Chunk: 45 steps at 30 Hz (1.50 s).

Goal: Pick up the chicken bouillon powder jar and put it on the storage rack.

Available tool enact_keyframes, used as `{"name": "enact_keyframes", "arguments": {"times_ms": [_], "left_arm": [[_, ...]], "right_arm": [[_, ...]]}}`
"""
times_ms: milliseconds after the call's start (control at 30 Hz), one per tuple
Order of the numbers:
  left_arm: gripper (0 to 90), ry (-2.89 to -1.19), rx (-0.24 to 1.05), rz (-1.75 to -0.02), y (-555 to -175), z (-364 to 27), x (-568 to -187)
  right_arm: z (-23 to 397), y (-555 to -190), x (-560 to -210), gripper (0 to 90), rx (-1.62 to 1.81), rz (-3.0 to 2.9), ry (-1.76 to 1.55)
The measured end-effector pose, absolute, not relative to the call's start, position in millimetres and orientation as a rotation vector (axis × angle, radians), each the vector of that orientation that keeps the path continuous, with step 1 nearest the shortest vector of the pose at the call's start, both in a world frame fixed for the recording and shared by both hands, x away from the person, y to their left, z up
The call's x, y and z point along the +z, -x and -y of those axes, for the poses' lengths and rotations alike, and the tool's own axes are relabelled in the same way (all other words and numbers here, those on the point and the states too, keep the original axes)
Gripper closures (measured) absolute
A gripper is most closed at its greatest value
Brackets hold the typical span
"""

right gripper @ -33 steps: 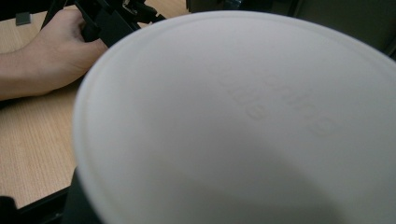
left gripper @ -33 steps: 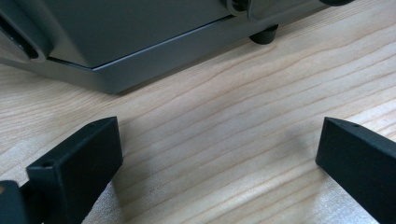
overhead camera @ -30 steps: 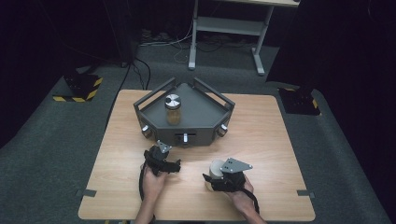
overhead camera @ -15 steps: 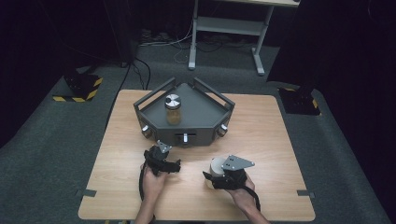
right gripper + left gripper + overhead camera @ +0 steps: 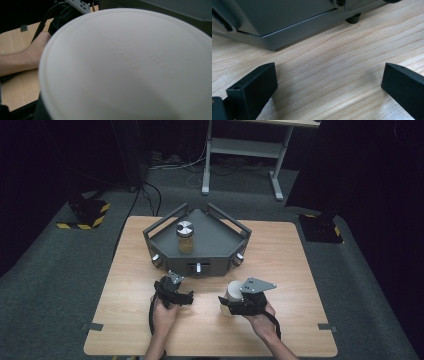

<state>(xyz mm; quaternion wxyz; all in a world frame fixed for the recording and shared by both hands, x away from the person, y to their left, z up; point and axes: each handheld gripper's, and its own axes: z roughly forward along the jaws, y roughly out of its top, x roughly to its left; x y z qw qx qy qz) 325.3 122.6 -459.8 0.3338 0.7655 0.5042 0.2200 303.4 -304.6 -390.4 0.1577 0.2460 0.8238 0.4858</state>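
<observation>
The left gripper (image 5: 176,292) sits low over the wooden table (image 5: 300,270), held in the person's left hand (image 5: 162,315), its jaws spread wide with nothing between them. In the left gripper view bare wood grain lies between the two black jaws, and ahead of them stands the lower wall of the grey tray (image 5: 287,22), with one of its small black feet (image 5: 353,18) beyond the right-hand jaw. No part of the tray touches either jaw.

On that grey tray (image 5: 220,245), well ahead of both grippers, stands a glass jar (image 5: 185,237) with a silver lid and brownish contents.

The right gripper (image 5: 235,305), in the right hand (image 5: 260,317), is closed on a white container (image 5: 232,295), and the grey three-cornered plate (image 5: 257,285) on top of the gripper hangs just over it. From above the container is a short, pale, round tub, lying at the left end of the gripper, near the tray's front edge but apart from it. In the right gripper view the white container (image 5: 130,70) sits right against the camera: a smooth, matt, off-white round face with a raised rim running around its edge and faint embossed lettering, too blurred to read. Past its left rim the other forearm (image 5: 22,60) rests on the table.
</observation>
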Motion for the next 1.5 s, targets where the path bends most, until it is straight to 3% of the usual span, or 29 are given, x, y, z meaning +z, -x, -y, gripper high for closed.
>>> {"name": "enact_keyframes", "arguments": {"times_ms": [1500], "left_arm": [[0.4, -1.996, 0.574, -1.317, -325.1, -122.5, -460.0]], "right_arm": [[283.1, -371.2, -291.6, 35.6, 1.457, -2.243, -0.724]]}}
